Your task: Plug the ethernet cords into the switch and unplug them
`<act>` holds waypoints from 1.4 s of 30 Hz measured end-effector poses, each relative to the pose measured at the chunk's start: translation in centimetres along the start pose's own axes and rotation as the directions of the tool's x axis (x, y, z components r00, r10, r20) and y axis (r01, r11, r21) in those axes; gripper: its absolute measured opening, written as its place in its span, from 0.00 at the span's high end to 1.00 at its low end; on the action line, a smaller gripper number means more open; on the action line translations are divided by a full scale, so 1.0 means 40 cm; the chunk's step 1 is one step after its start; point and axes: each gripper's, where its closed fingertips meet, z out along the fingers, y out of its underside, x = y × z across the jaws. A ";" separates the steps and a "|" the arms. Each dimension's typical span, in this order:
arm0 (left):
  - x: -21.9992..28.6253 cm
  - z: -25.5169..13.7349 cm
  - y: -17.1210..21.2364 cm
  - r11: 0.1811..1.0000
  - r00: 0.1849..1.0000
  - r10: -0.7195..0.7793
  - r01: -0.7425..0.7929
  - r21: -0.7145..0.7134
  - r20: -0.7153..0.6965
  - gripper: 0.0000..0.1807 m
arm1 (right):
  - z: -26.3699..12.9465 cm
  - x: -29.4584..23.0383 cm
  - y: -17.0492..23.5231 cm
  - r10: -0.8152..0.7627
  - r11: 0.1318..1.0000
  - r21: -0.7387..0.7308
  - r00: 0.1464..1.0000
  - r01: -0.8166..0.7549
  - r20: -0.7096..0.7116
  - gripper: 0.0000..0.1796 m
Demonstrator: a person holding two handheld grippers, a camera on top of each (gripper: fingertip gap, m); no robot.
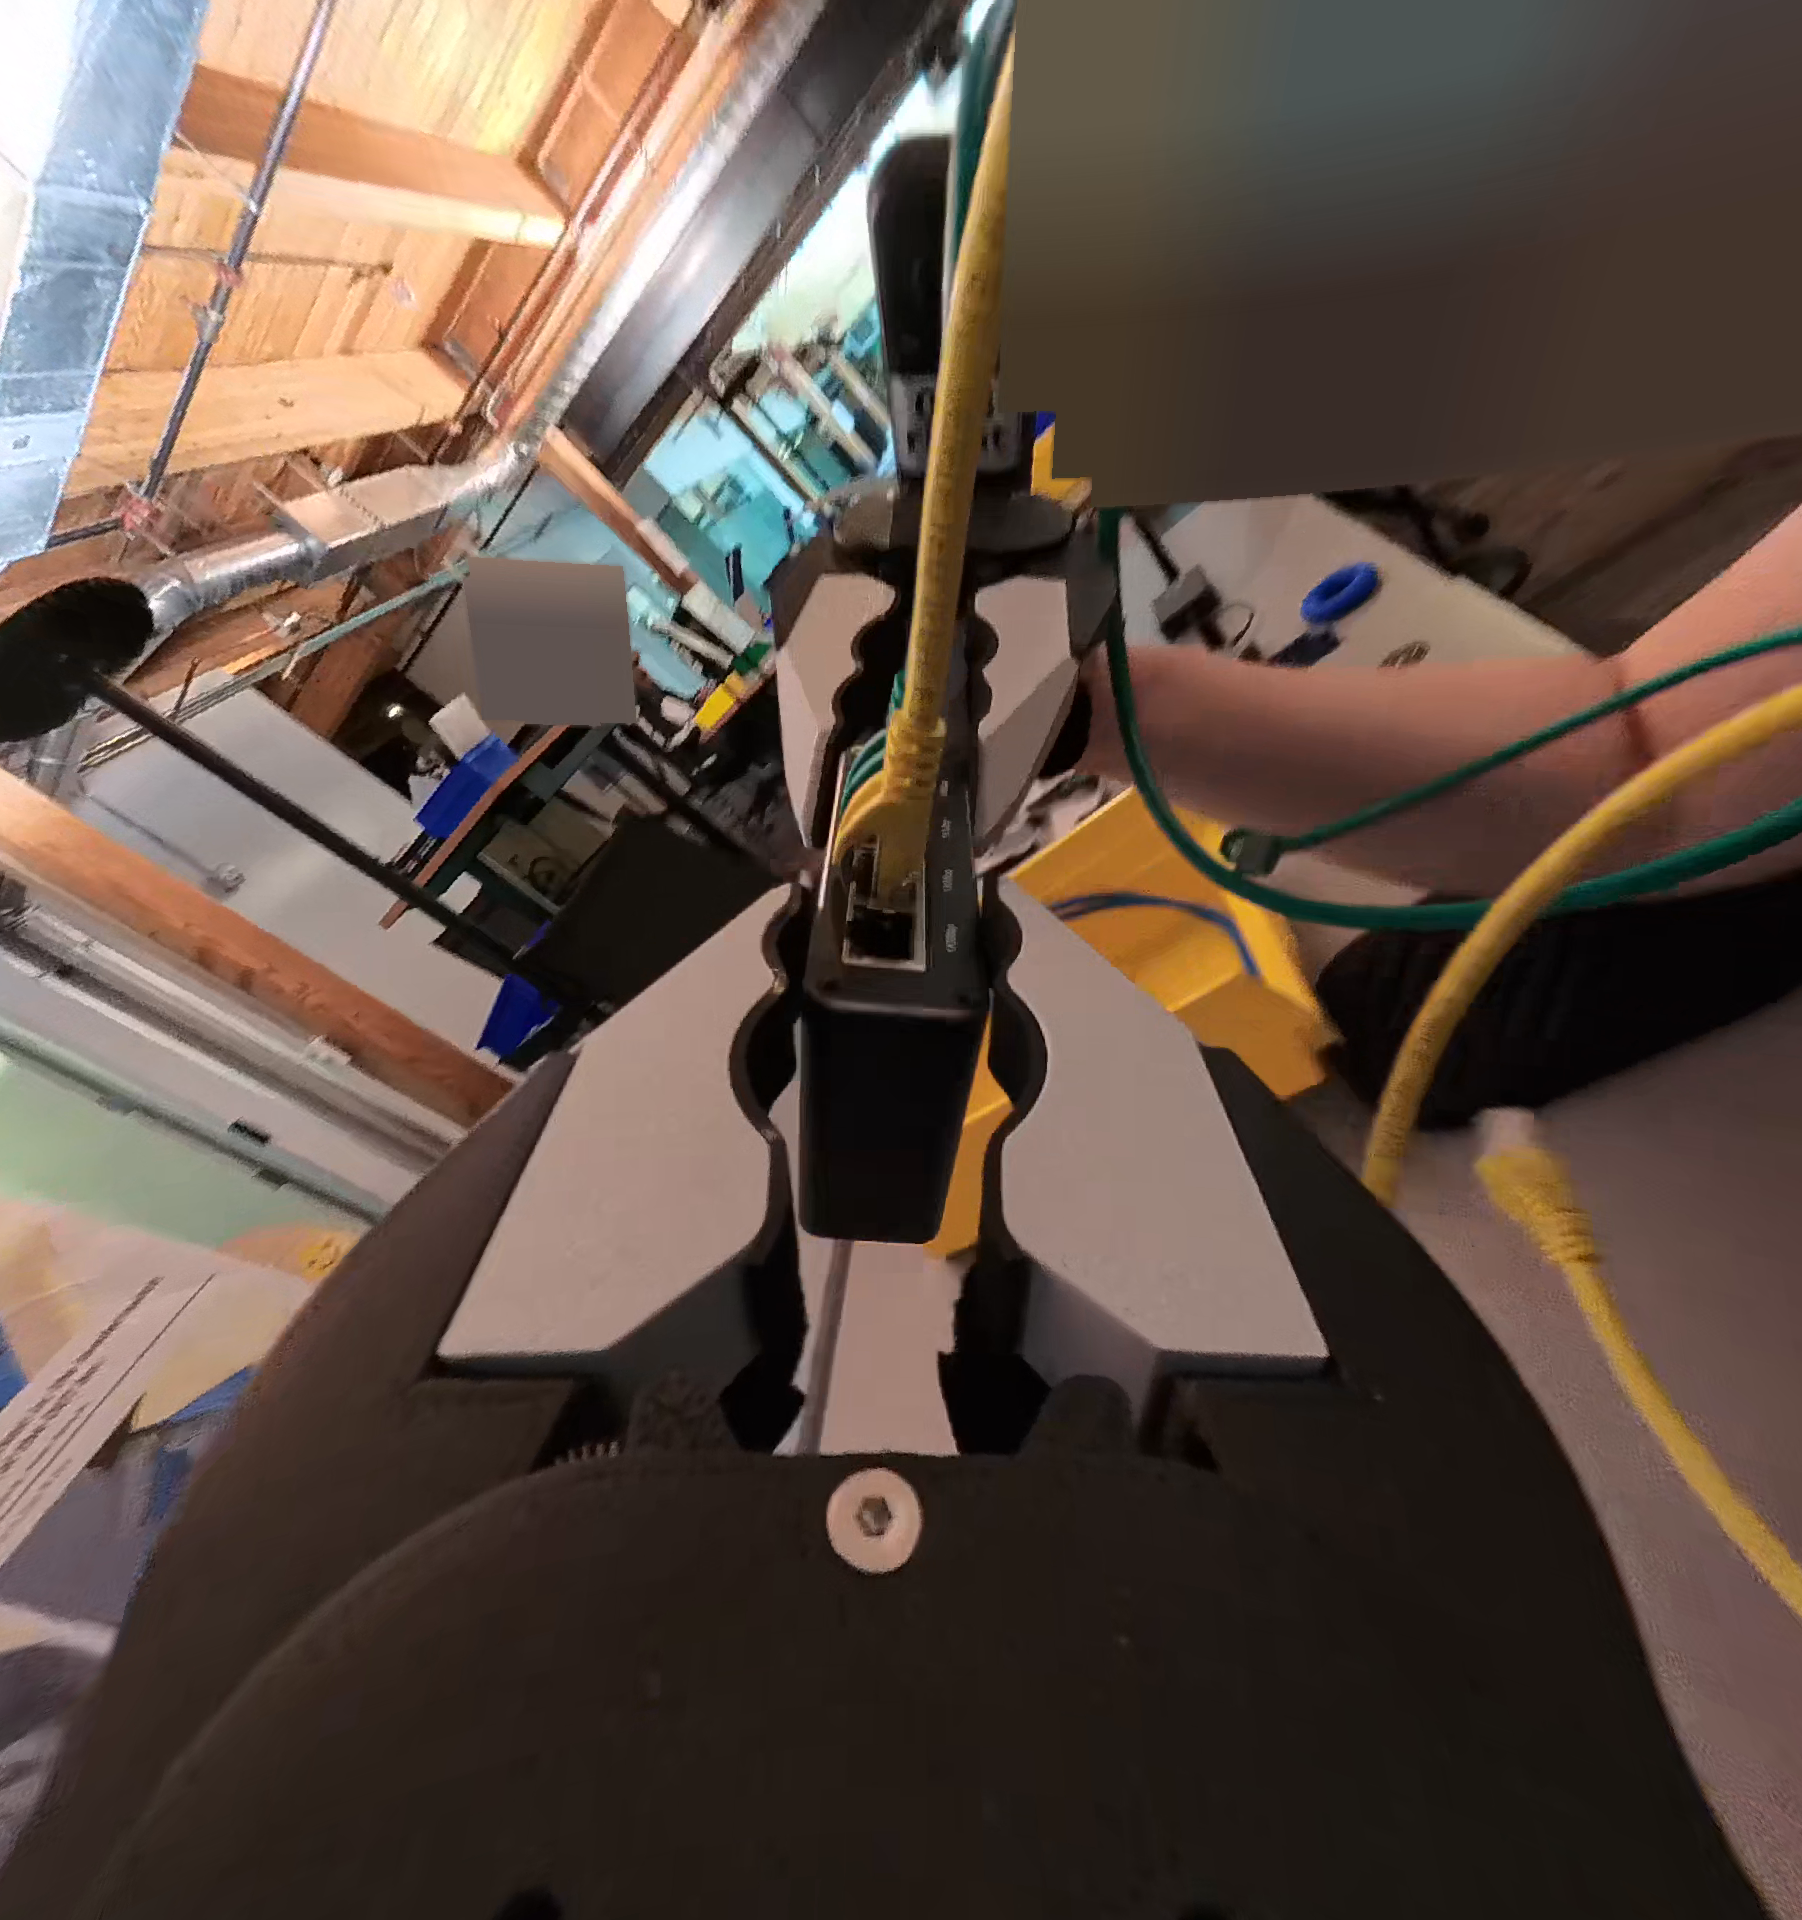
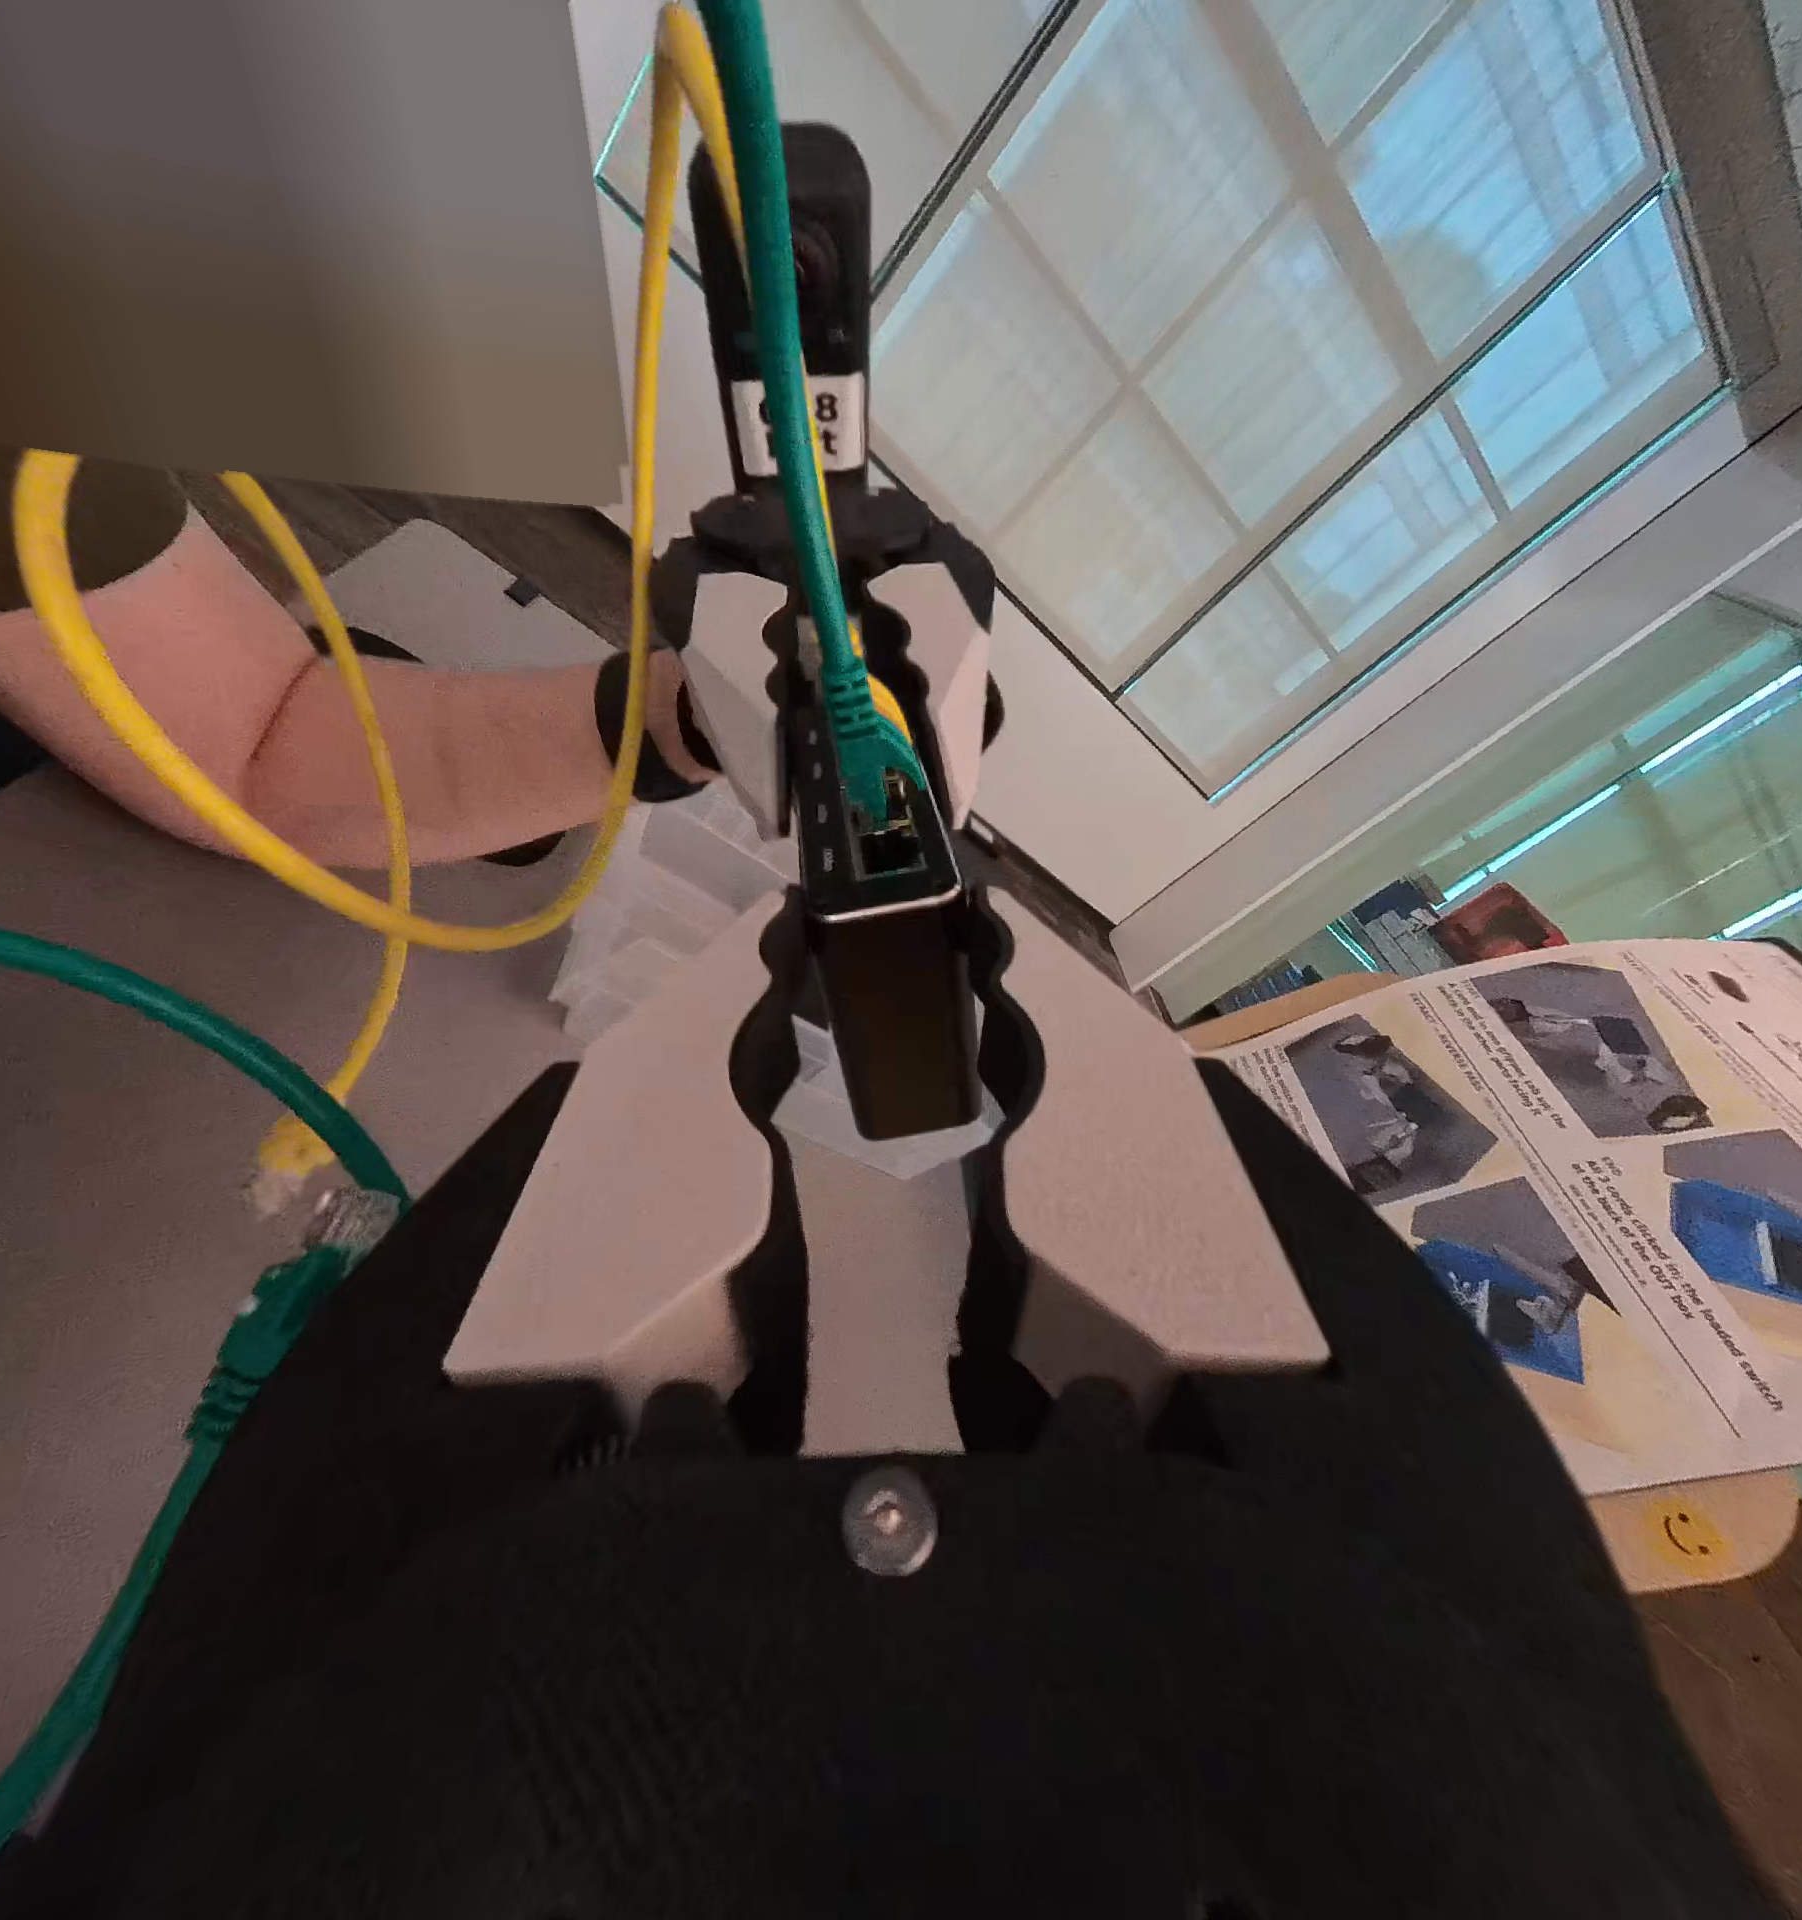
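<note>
Switch (image 1: 881,1049), small black box, held up off the table between the two grippers, one at each end of its long axis, so that axis runs straight from one wrist camera to the other. Left gripper (image 1: 881,1039) has its grey fingers (image 1: 648,1122) pressed against both sides of the near end; right gripper (image 2: 897,1023) is clamped the same way on the opposite end, and each shows in the other's view as the far tool. Port face looks upward. Yellow ethernet cord (image 1: 938,582) sits in a port just beyond the left gripper's tips, with one empty port (image 1: 881,935) nearer that gripper. From the right wrist view a green ethernet cord (image 2: 793,436) is seated in a port with an empty one on the near side; yellow plug just behind it. Both cords rise upward from the face and loop off to the side. Loose ends: a yellow plug (image 1: 1531,1184) and a green plug (image 2: 253,1340) hang free over the grey table (image 1: 1707,1195). Person's forearm (image 2: 284,748) behind. Printed instruction sheet (image 2: 1520,1164) lies to the right. Judgement: ports are nearest whichever gripper lets go first; a pull must run along the plug, perpendicular to the switch's long axis, with the other gripper bracing.
</note>
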 end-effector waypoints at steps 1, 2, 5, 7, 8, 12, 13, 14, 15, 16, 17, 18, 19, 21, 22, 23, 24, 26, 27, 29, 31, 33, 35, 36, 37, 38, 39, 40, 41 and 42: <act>0.000 0.005 0.012 0.999 1.000 0.023 -0.023 -0.031 0.010 0.82 | 0.004 -0.002 0.006 -0.010 1.000 -0.012 1.000 0.010 0.002 0.83; 0.002 0.010 0.022 0.998 0.999 0.038 -0.037 -0.051 0.011 0.82 | 0.008 -0.004 0.009 -0.023 1.000 -0.016 1.000 0.023 0.003 0.83; 0.006 0.018 0.038 0.997 0.999 0.040 -0.040 -0.067 -0.002 0.80 | 0.012 -0.008 0.005 -0.065 0.998 -0.005 0.998 0.065 0.001 0.83; 0.005 0.017 0.044 0.997 0.999 0.040 -0.040 -0.066 -0.005 0.79 | 0.012 -0.010 -0.003 -0.079 0.997 0.003 0.997 0.079 -0.003 0.83; 0.004 0.016 0.047 0.997 0.999 0.042 -0.042 -0.068 -0.005 0.79 | 0.010 -0.010 -0.009 -0.086 0.996 0.011 0.996 0.086 -0.005 0.83; -0.005 0.022 0.065 0.994 0.998 0.063 -0.061 -0.094 0.018 0.74 | 0.005 -0.014 -0.020 -0.107 0.994 0.020 0.994 0.107 -0.008 0.83; -0.010 0.025 0.070 0.992 0.997 0.071 -0.068 -0.102 0.033 0.73 | 0.004 -0.015 -0.022 -0.113 0.993 0.023 0.994 0.113 -0.010 0.83; -0.011 0.028 0.077 0.991 0.997 0.075 -0.070 -0.110 0.035 0.73 | 0.004 -0.016 -0.024 -0.116 0.993 0.026 0.993 0.116 -0.008 0.83; -0.011 0.032 0.085 0.990 0.996 0.076 -0.072 -0.119 0.035 0.73 | 0.003 -0.017 -0.027 -0.116 0.993 0.032 0.993 0.116 -0.006 0.83; -0.012 0.037 0.090 0.990 0.996 0.080 -0.075 -0.122 0.040 0.74 | 0.002 -0.018 -0.029 -0.117 0.992 0.036 0.993 0.117 -0.006 0.84; -0.010 0.042 0.091 0.991 0.996 0.082 -0.077 -0.114 0.038 0.76 | 0.001 -0.018 -0.029 -0.119 0.992 0.037 0.993 0.119 -0.006 0.84; -0.002 0.048 0.090 0.991 0.996 0.082 -0.079 -0.104 0.026 0.80 | 0.001 -0.019 -0.029 -0.122 0.992 0.040 0.993 0.122 -0.003 0.84; 0.003 0.053 0.088 0.991 0.995 0.093 -0.091 -0.096 0.022 0.82 | -0.001 -0.020 -0.030 -0.123 0.991 0.048 0.992 0.122 0.000 0.84; -0.001 0.057 0.076 0.988 0.990 0.135 -0.131 -0.079 0.050 0.82 | -0.010 -0.020 -0.032 -0.119 0.990 0.069 0.993 0.119 0.003 0.84; -0.005 0.057 0.070 0.985 0.985 0.159 -0.154 -0.079 0.069 0.82 | -0.014 -0.018 -0.028 -0.119 0.990 0.073 0.993 0.119 0.002 0.83; -0.008 0.057 0.069 0.979 0.979 0.187 -0.179 -0.093 0.084 0.82 | -0.017 -0.016 -0.022 -0.122 0.990 0.075 0.993 0.121 -0.001 0.83; -0.010 0.058 0.070 0.972 0.972 0.216 -0.204 -0.117 0.096 0.82 | -0.019 -0.015 -0.018 -0.120 0.989 0.082 0.993 0.120 0.000 0.83; -0.020 0.059 0.078 0.952 0.952 0.278 -0.255 -0.170 0.127 0.82 | -0.023 -0.008 -0.006 -0.126 0.988 0.090 0.992 0.127 -0.014 0.82; -0.026 0.059 0.084 0.938 0.939 0.313 -0.282 -0.202 0.143 0.82 | -0.024 -0.001 0.003 -0.125 0.988 0.087 0.992 0.126 -0.025 0.82; -0.035 0.061 0.101 0.906 0.914 0.376 -0.326 -0.271 0.156 0.82 | -0.025 0.007 0.027 -0.112 0.991 0.065 0.993 0.114 -0.031 0.81; -0.048 0.063 0.126 0.864 0.890 0.429 -0.353 -0.358 0.157 0.82 | -0.035 0.034 0.066 -0.101 0.995 -0.005 0.992 0.101 -0.077 0.74; -0.071 0.057 0.151 0.805 0.851 0.498 -0.383 -0.454 0.165 0.82 | -0.078 0.083 0.111 -0.111 0.990 -0.104 0.978 0.094 -0.176 0.74; -0.090 0.046 0.170 0.756 0.819 0.549 -0.402 -0.517 0.166 0.82 | -0.160 0.152 0.121 -0.099 0.990 -0.131 0.937 0.057 -0.335 0.75; -0.101 0.039 0.179 0.742 0.811 0.559 -0.397 -0.540 0.172 0.82 | -0.207 0.184 0.110 -0.075 0.993 -0.116 0.906 0.029 -0.417 0.77; -0.111 0.032 0.187 0.731 0.805 0.566 -0.390 -0.560 0.179 0.82 | -0.253 0.211 0.093 -0.054 0.995 -0.103 0.868 0.003 -0.494 0.79; -0.120 0.024 0.196 0.717 0.799 0.574 -0.384 -0.582 0.179 0.82 | -0.289 0.225 0.072 -0.049 0.994 -0.107 0.835 -0.012 -0.548 0.79; -0.130 0.015 0.206 0.696 0.791 0.586 -0.379 -0.609 0.177 0.82 | -0.302 0.218 0.047 -0.075 0.991 -0.137 0.825 -0.004 -0.560 0.78; -0.141 0.005 0.216 0.672 0.781 0.599 -0.371 -0.641 0.176 0.82 | -0.297 0.196 0.020 -0.129 0.982 -0.186 0.830 0.031 -0.542 0.76; -0.152 -0.004 0.225 0.650 0.774 0.608 -0.358 -0.671 0.176 0.82 | -0.277 0.168 -0.007 -0.197 0.967 -0.239 0.838 0.082 -0.508 0.75; -0.161 -0.013 0.233 0.633 0.771 0.611 -0.341 -0.695 0.179 0.82 | -0.246 0.133 -0.035 -0.258 0.950 -0.281 0.851 0.136 -0.457 0.75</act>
